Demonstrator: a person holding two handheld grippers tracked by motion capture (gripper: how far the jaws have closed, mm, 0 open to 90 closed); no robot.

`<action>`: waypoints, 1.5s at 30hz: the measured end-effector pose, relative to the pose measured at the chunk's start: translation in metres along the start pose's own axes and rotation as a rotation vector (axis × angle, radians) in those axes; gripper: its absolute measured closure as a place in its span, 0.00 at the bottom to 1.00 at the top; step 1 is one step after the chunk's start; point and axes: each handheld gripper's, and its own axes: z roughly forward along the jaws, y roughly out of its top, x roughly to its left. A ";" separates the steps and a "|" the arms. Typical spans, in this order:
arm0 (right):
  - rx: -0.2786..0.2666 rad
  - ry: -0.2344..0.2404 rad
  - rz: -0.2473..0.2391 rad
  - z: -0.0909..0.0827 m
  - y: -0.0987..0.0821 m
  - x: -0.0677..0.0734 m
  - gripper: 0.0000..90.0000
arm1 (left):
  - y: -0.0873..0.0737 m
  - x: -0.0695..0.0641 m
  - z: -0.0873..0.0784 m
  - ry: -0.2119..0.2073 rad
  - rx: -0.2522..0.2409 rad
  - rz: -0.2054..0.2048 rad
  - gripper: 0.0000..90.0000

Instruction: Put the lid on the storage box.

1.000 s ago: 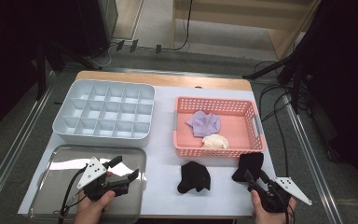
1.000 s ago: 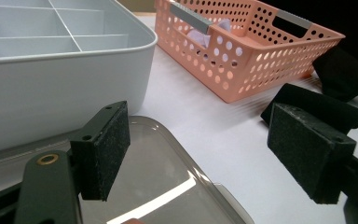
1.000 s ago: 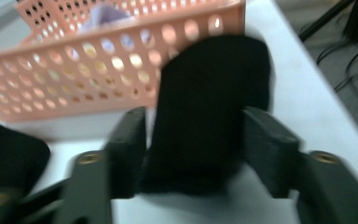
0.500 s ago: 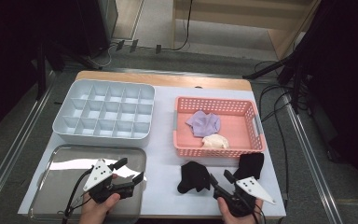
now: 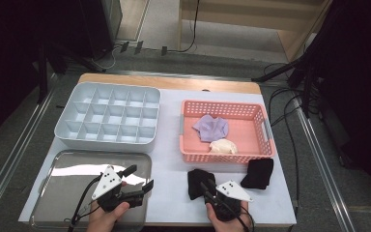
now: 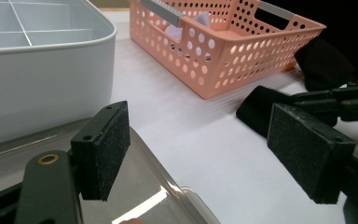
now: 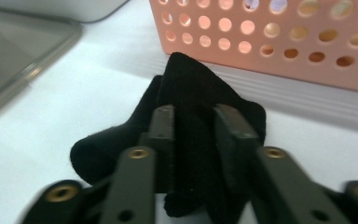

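Two black socks lie on the white table in front of the pink basket (image 5: 222, 157). My right gripper (image 5: 206, 186) is at the left black sock (image 5: 196, 178). Its jaws have just been closing, and in the right gripper view they pinch a raised fold of that sock (image 7: 186, 79) between the pads (image 7: 165, 126). The other black sock (image 5: 258, 173) lies free to the right. My left gripper (image 5: 140, 177) hovers open over the right end of the metal tray (image 5: 72, 166), nothing between its pads (image 6: 105, 149).
A white divided tray (image 5: 108, 116) stands at the back left. The pink basket holds a purple cloth (image 5: 211, 127) and a cream one (image 5: 223, 146). Bare table shows between the metal tray and the socks. The table's front edge runs just below both hands.
My right gripper has moved left, from the right black sock to the left one, and its jaws have closed on it. The left gripper has hardly moved.
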 end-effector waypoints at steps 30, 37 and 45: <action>-0.105 -0.019 0.093 -0.021 -0.004 -0.034 0.89 | 0.004 -0.023 0.006 -0.020 -0.021 -0.010 0.26; -0.087 -0.035 0.075 -0.026 -0.004 -0.041 0.83 | 0.000 -0.034 0.003 -0.003 -0.017 0.033 0.26; -0.202 0.038 0.127 -0.042 0.004 -0.041 0.54 | -0.005 -0.037 0.003 -0.005 -0.007 -0.009 0.27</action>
